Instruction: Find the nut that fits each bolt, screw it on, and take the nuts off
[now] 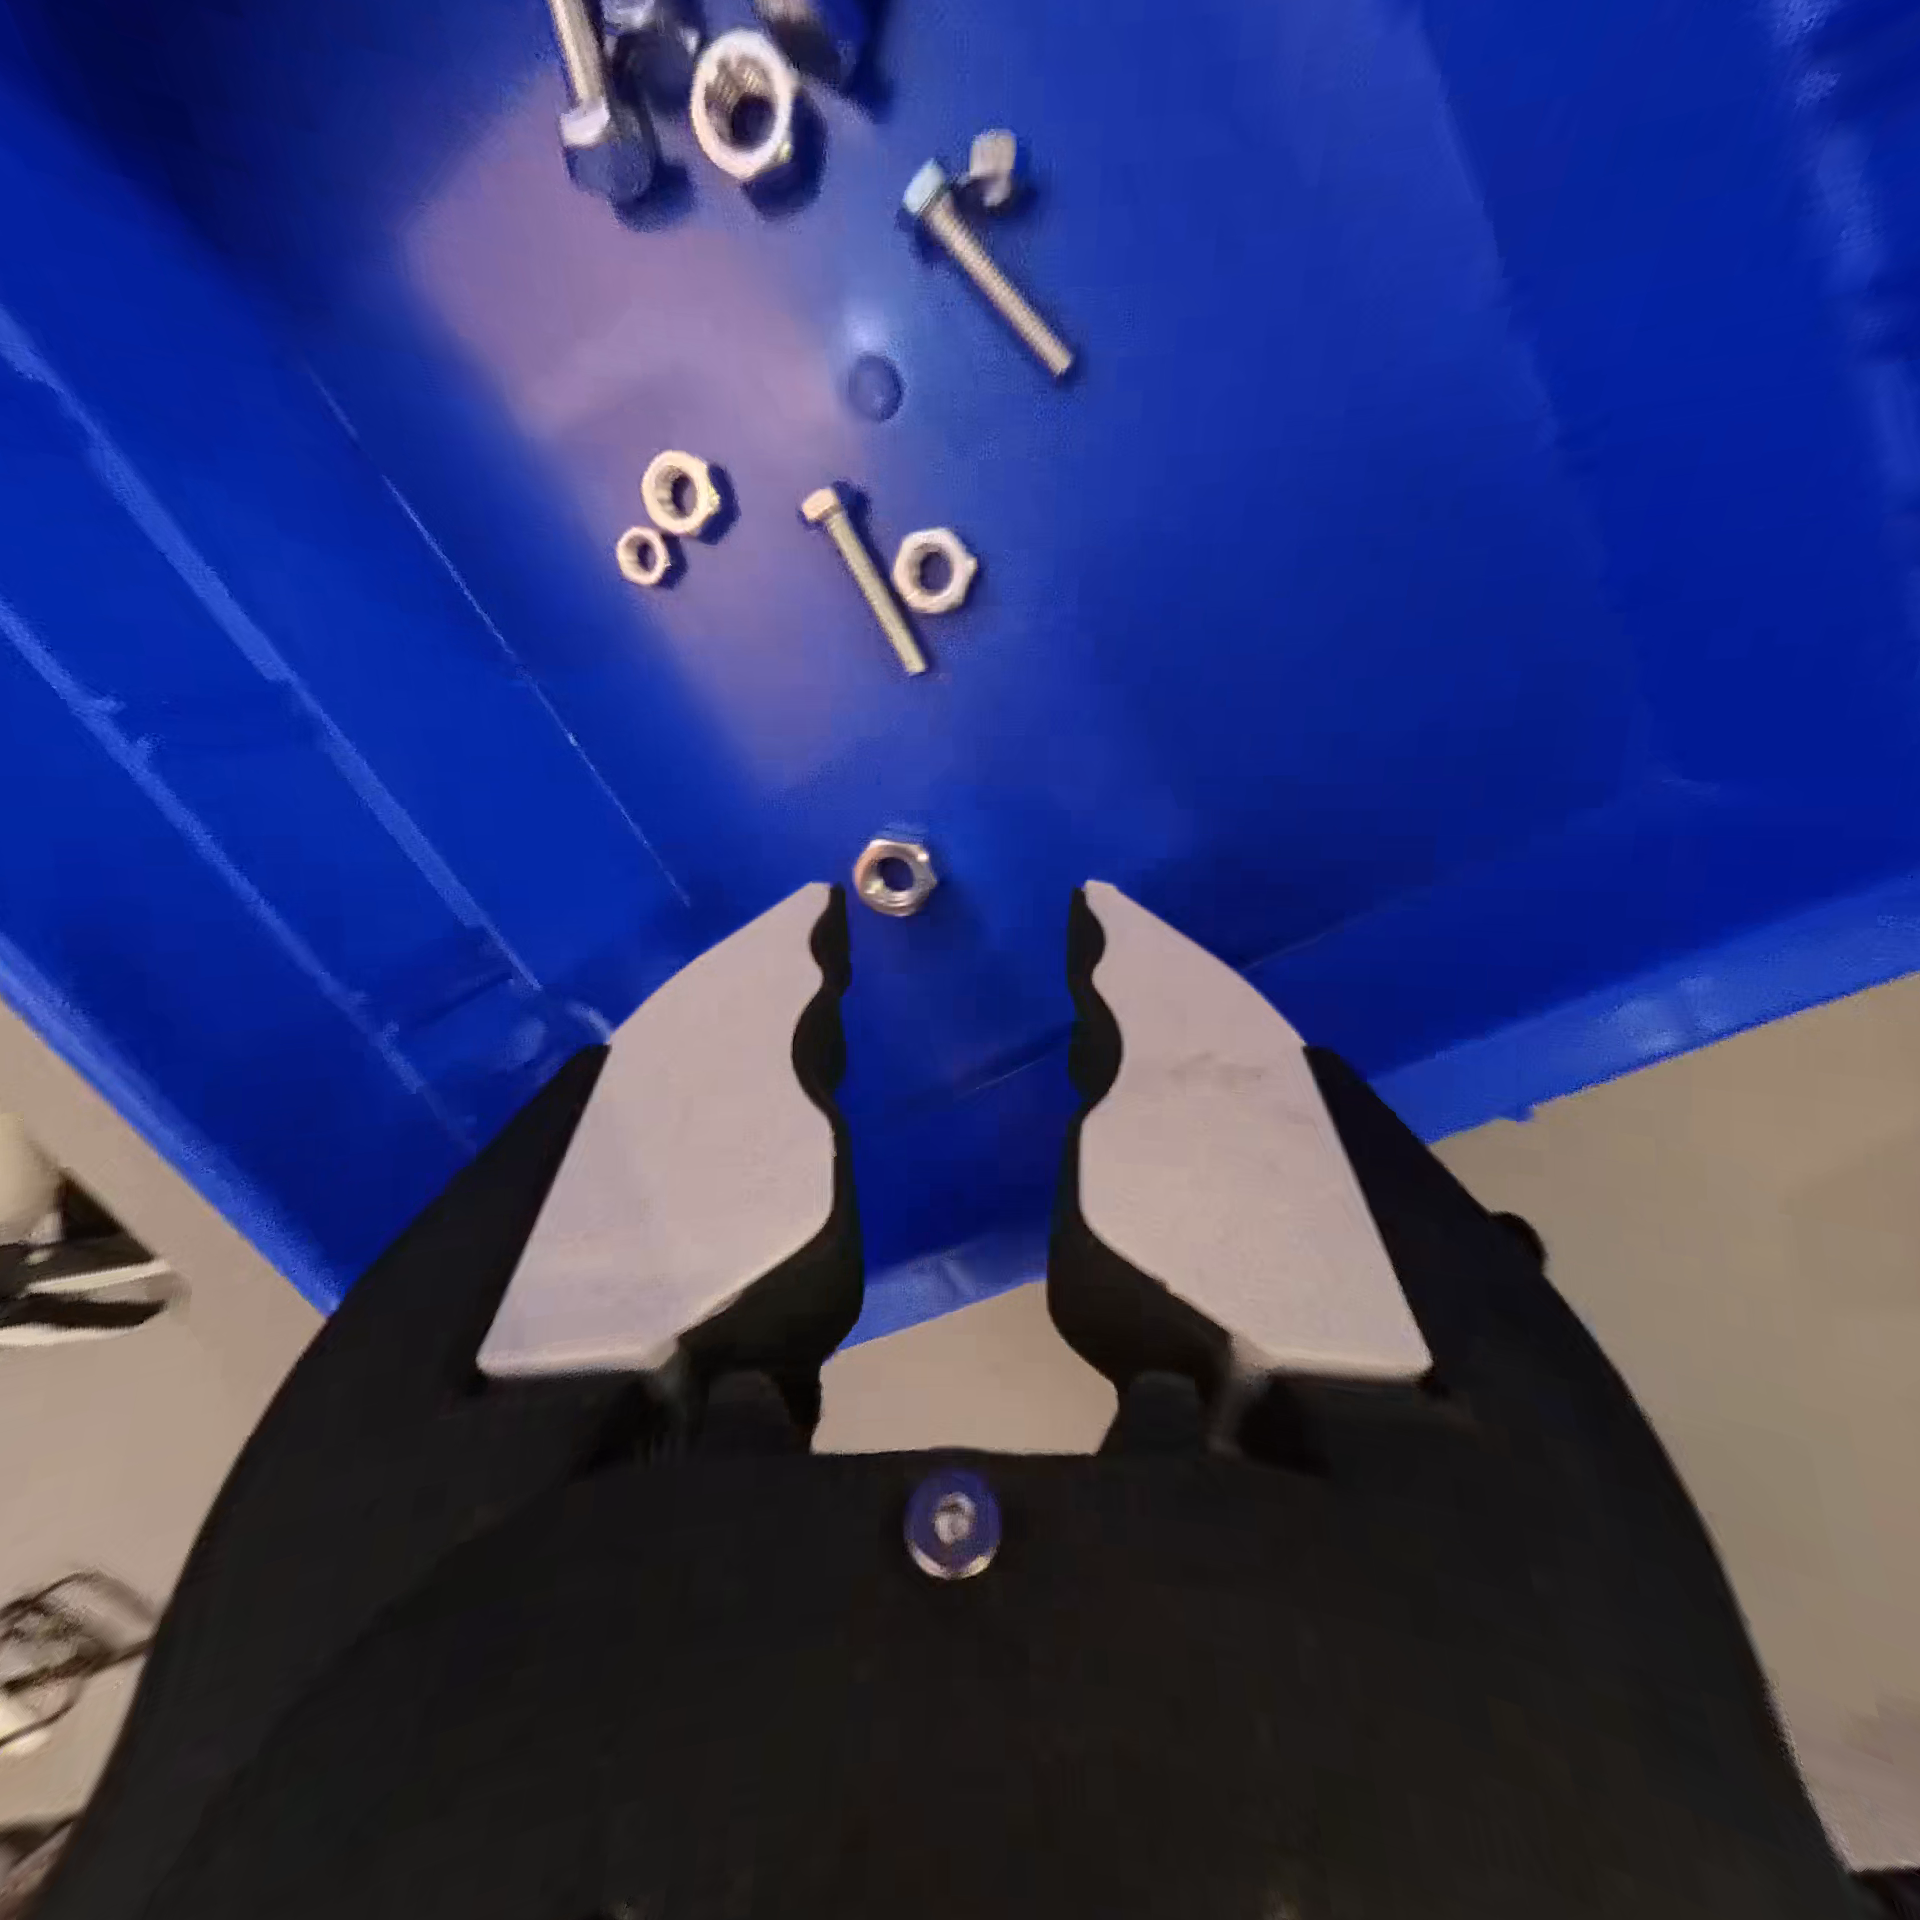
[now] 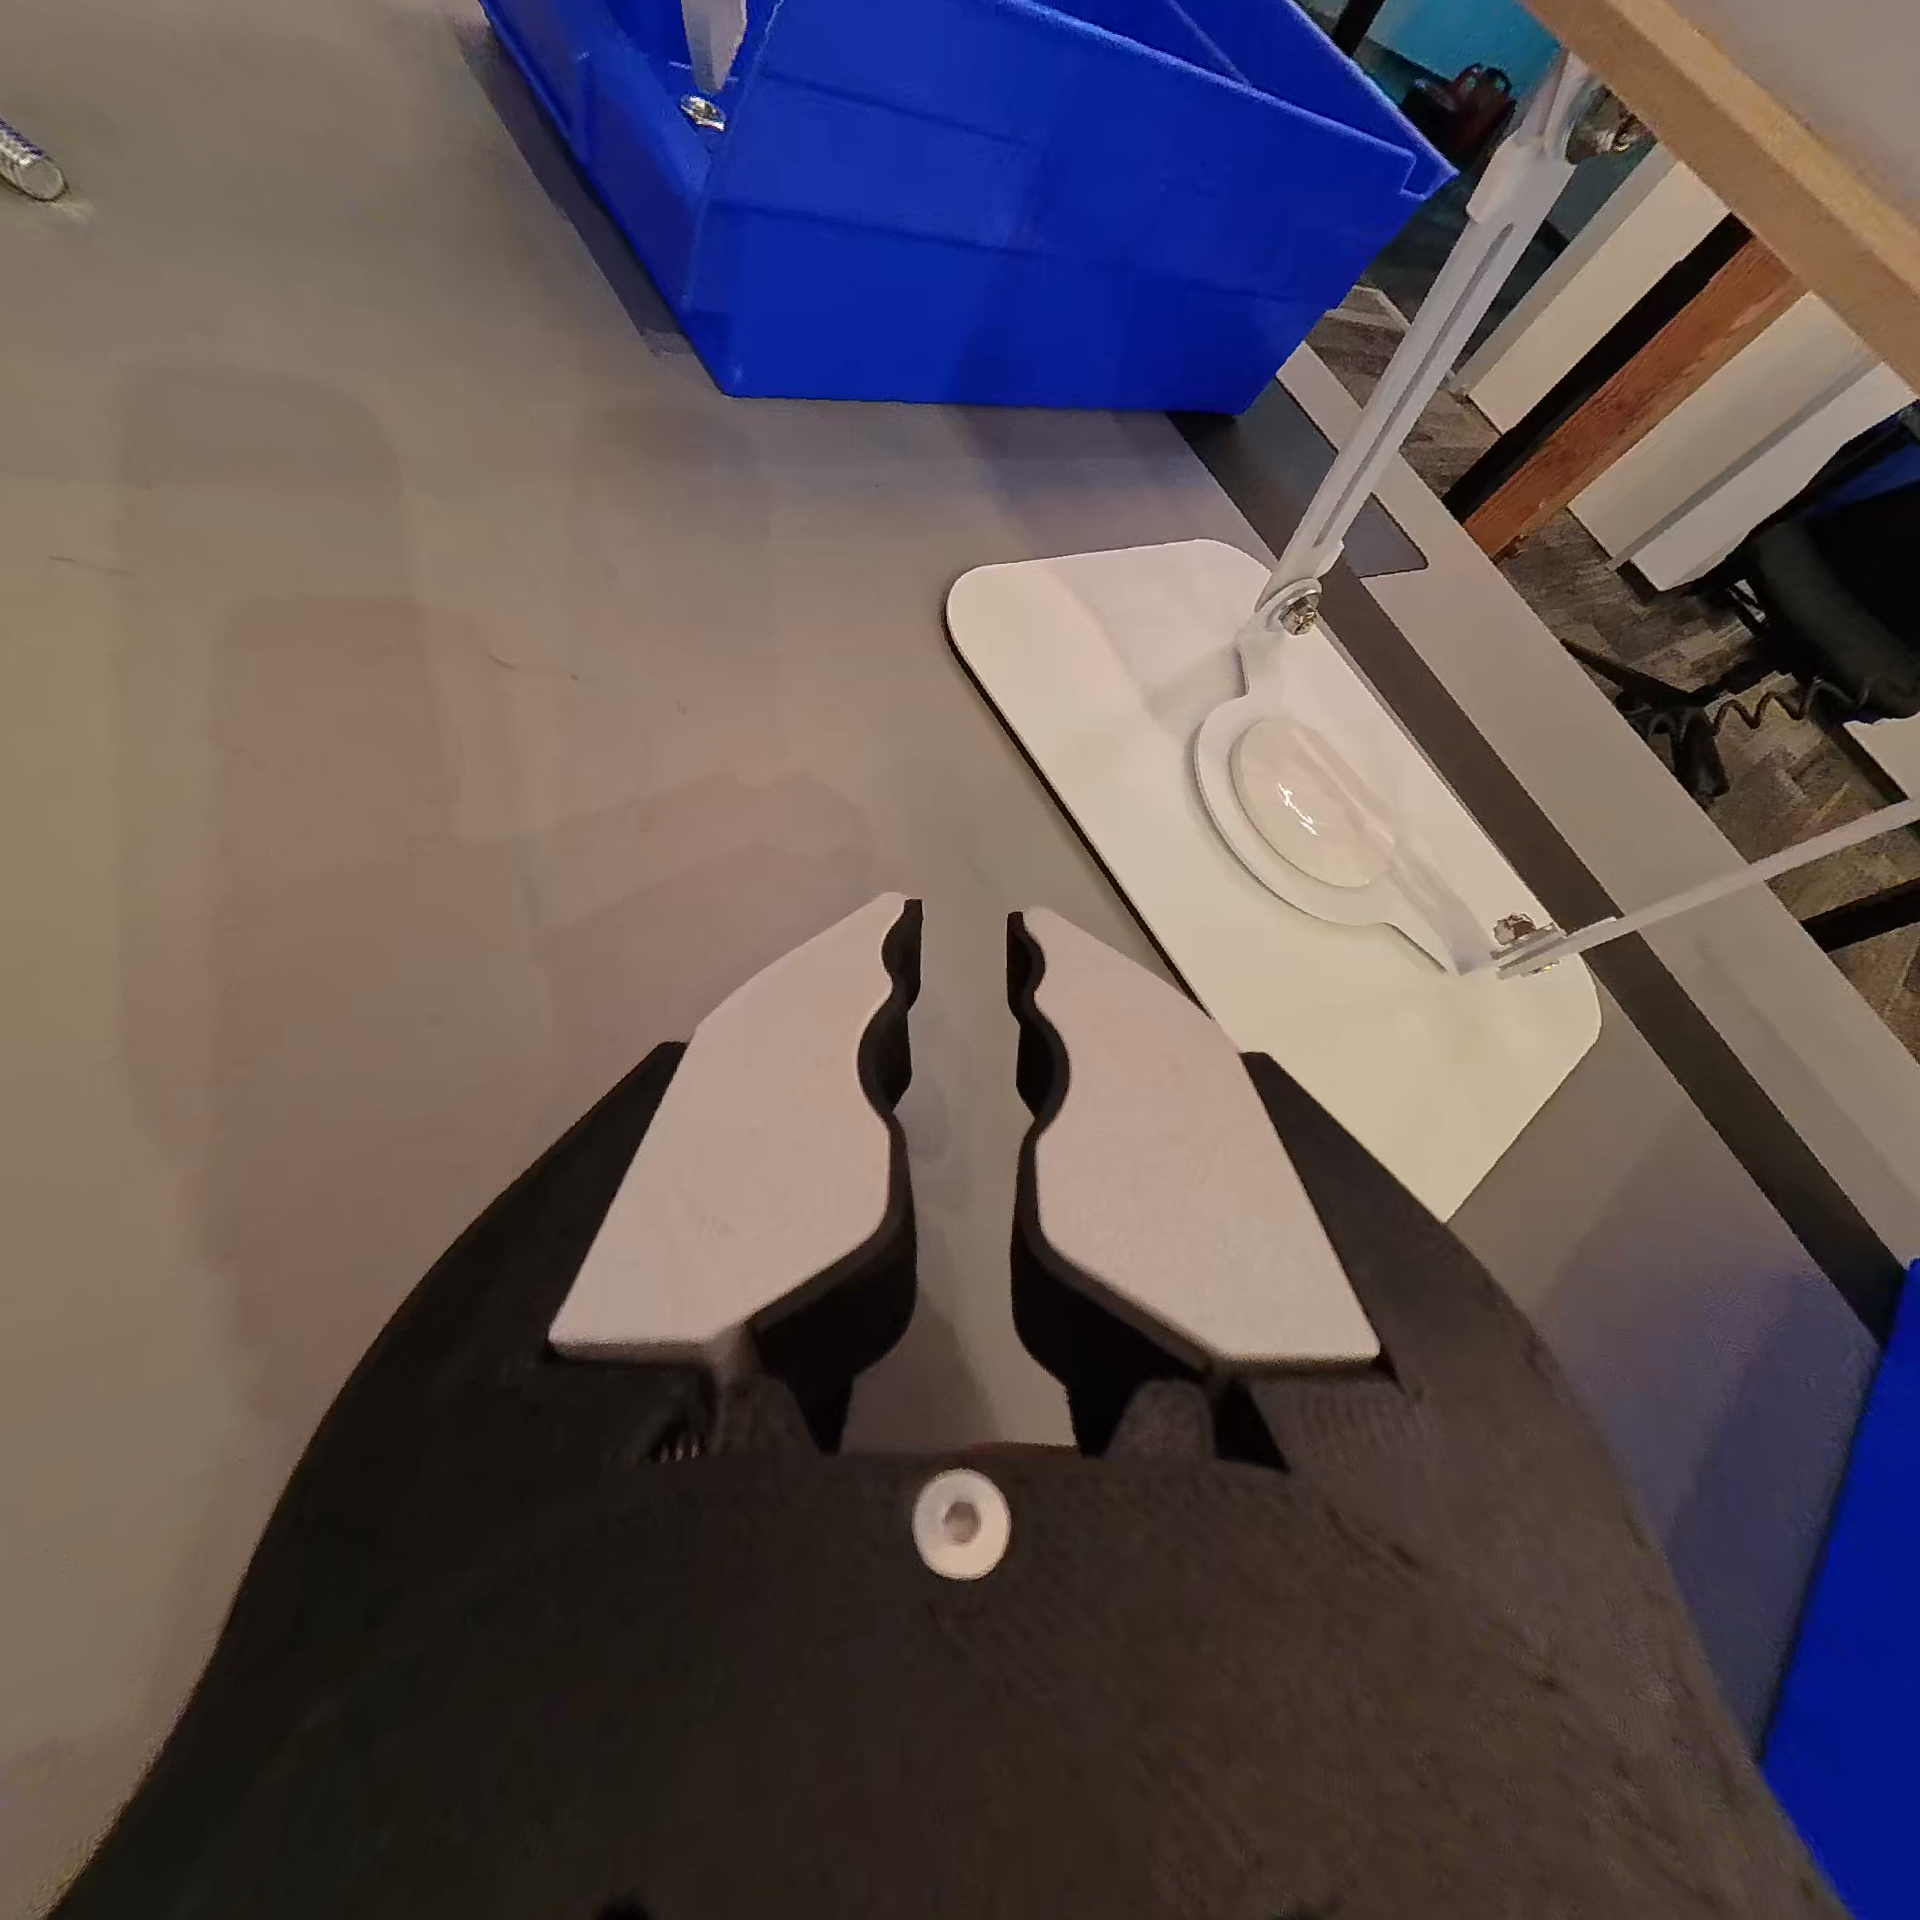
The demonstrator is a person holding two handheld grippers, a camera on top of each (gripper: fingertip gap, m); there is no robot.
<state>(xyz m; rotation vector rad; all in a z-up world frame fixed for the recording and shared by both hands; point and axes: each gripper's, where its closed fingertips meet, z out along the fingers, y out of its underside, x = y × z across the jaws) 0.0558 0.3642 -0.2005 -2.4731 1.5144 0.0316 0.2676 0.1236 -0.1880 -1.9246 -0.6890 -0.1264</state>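
In the left wrist view my left gripper (image 1: 956, 899) is open and empty over a blue bin (image 1: 1351, 623). A small steel nut (image 1: 891, 875) lies on the bin floor just beyond the left fingertip, untouched. Farther in lie a thin bolt (image 1: 868, 577) with a nut (image 1: 932, 569) beside it, two small nuts (image 1: 665, 514), a longer bolt (image 1: 987, 265), and a large nut (image 1: 743, 104) by a thick bolt (image 1: 587, 94). In the right wrist view my right gripper (image 2: 963, 920) is open a little, with nothing between its pads, above the grey table (image 2: 416, 623).
The blue bin (image 2: 987, 229) stands at the back of the table in the right wrist view. A white stand base (image 2: 1247, 831) with a thin arm sits at the right by the table edge. A threaded metal piece (image 2: 26, 161) lies at the far left. Across from one pair of fingers to the other is roughly 30 cm. The large nut (image 1: 743, 104) lies around 12 cm away from my left fingertips.
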